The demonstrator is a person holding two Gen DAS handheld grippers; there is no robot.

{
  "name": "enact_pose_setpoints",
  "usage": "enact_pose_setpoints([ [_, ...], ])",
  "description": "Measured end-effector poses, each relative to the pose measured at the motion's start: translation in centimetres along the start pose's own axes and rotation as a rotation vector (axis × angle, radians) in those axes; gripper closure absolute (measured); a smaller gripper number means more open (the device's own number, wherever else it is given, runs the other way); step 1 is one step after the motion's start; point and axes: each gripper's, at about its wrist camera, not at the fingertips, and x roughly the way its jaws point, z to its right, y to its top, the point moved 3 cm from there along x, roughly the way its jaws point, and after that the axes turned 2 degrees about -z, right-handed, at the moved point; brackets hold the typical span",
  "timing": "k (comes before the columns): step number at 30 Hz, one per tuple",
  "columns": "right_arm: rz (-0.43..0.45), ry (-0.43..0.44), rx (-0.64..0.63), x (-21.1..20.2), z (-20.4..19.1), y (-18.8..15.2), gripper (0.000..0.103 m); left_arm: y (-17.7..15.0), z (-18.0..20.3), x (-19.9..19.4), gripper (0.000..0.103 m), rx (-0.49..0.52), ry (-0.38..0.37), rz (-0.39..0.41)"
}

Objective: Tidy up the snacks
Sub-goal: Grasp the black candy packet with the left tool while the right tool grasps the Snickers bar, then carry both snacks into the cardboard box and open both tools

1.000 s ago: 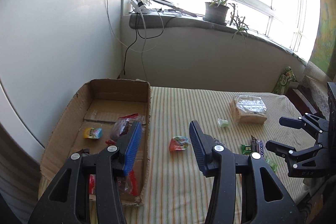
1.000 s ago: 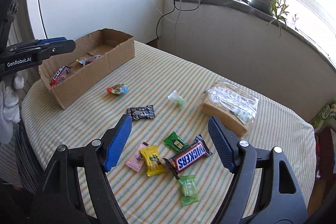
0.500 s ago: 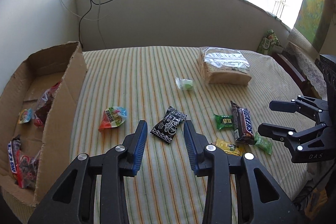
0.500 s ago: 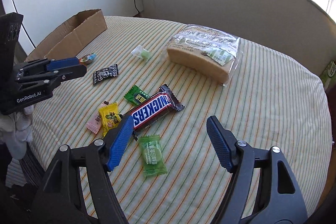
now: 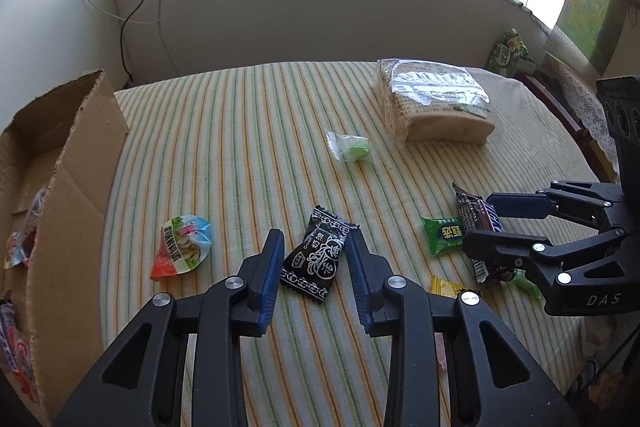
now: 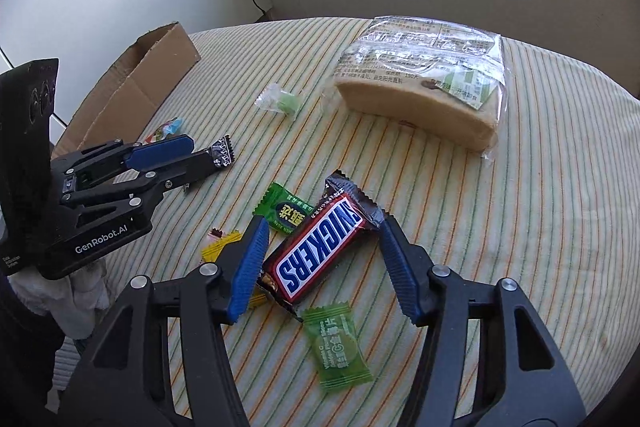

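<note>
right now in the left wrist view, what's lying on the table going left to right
cardboard box → red and blue snack pouch → black sachet between the closing left gripper → green candy → Snickers bar at the right gripper

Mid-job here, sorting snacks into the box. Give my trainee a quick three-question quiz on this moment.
1. True or false: the black packet lies between the left gripper's fingers.
2. Which snack is the right gripper closing around? A) bread B) Snickers C) yellow candy
3. Fill in: the open cardboard ____ already holds several snacks.

Key
1. True; it lies on the tablecloth between them as they close.
2. B
3. box
</note>
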Motion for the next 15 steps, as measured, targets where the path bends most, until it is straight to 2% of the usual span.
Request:
enact_pose_setpoints([
  [2,-0.001,-0.005,-0.003,0.2,0.05,0.07,0.046,-0.26,0.36,0.32,0.072,0.013,-0.007,-0.009],
  [6,-0.014,-0.037,-0.045,0.23,-0.11,0.29,0.055,-0.6,0.6,0.31,0.073,0.027,0.008,-0.002],
  [7,-0.019,-0.043,-0.055,0.24,-0.11,0.33,0.058,-0.5,0.63,0.41,0.077,0.024,0.018,-0.001],
  [8,-0.024,-0.049,-0.065,0.29,-0.15,0.43,0.06,-0.46,0.57,0.47,0.077,0.022,0.022,0.001],
  [9,-0.03,-0.051,-0.07,0.38,-0.19,0.56,0.069,-0.47,0.53,0.47,0.077,0.022,0.022,0.006],
  [10,-0.03,-0.06,-0.07,0.39,-0.15,0.65,0.072,-0.45,0.47,0.43,0.077,0.017,0.022,0.008],
  [12,-0.019,-0.081,-0.064,0.37,0.09,0.8,0.072,-0.56,0.49,0.26,0.078,0.016,0.032,0.014],
  [15,-0.01,-0.063,-0.03,0.05,0.71,0.75,0.072,-0.61,0.52,-0.14,0.078,0.013,0.039,0.021],
])
